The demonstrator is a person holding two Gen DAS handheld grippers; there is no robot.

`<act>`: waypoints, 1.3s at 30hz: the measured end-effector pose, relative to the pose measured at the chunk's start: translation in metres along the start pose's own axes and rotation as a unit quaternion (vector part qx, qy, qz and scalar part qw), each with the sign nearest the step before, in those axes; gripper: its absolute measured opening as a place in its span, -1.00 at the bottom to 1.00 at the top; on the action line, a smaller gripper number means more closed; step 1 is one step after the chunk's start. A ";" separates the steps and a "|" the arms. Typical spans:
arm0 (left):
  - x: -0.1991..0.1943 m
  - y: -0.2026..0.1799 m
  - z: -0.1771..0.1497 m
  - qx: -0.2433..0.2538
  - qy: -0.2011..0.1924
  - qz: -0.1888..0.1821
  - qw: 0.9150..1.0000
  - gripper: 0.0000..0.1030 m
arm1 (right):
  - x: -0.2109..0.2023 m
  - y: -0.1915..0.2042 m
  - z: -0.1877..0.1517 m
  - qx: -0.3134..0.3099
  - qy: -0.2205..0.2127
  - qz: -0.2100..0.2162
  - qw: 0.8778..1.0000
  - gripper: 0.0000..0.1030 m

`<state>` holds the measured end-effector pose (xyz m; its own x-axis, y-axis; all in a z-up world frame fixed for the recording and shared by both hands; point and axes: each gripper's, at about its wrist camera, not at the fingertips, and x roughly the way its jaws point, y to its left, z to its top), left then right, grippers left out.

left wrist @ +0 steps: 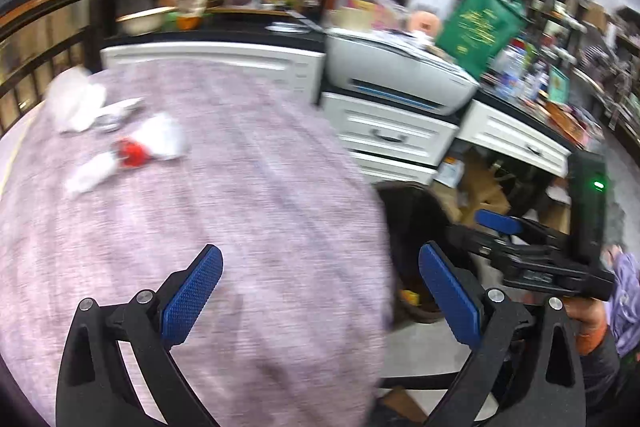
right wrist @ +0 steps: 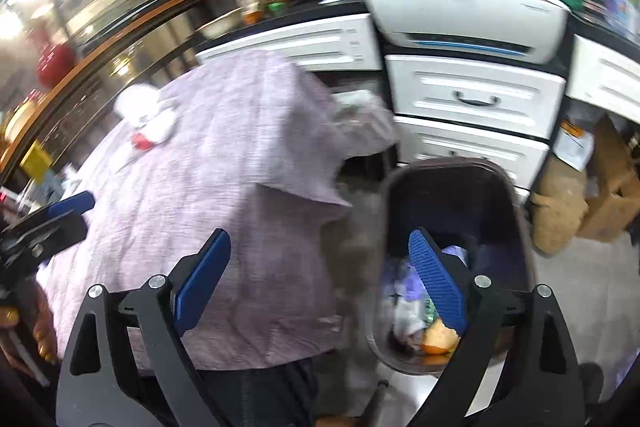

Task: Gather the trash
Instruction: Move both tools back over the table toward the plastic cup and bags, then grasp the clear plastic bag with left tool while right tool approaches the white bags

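Both my tools, left tool (left wrist: 320, 297) and right tool (right wrist: 320, 279), gape empty; bin (right wrist: 516, 211) part-filled; blurry, seemingly paper scraps (left wrist: 120, 131) remain at the worktop's (left wrist: 248, 163) far corner.

cloth top (left wrist: 248, 163): mostly bare | far corner: paper scraps (left wrist: 116, 131) (clustered) | bin mouth (right wrist: 452, 195): unobstructed

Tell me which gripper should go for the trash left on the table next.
Probably left. The left gripper is open, empty and over the tablecloth, facing the crumpled paper and red scrap. The right gripper is also open, beside the bin, farther away.
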<state>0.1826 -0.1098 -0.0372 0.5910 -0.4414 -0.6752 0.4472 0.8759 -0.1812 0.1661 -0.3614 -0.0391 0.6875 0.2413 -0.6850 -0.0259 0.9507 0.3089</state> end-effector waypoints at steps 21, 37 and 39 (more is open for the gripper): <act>-0.077 0.208 0.030 -0.130 0.026 0.194 0.972 0.89 | 0.040 0.117 0.024 -0.122 0.046 0.080 0.988 0.74; -0.048 0.357 0.063 -0.355 0.008 0.379 0.854 0.81 | 0.053 0.136 0.018 -0.136 0.063 0.089 0.985 0.74; -0.049 0.378 0.059 -0.387 0.009 0.392 0.835 0.79 | 0.053 0.136 0.018 -0.137 0.062 0.087 0.985 0.74</act>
<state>0.3617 0.2313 -0.0305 0.4845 0.3232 -0.8129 -0.6437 0.7610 -0.0811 0.2125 -0.2227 -0.0214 0.5612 0.4107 -0.7186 -0.3415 0.9058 0.2510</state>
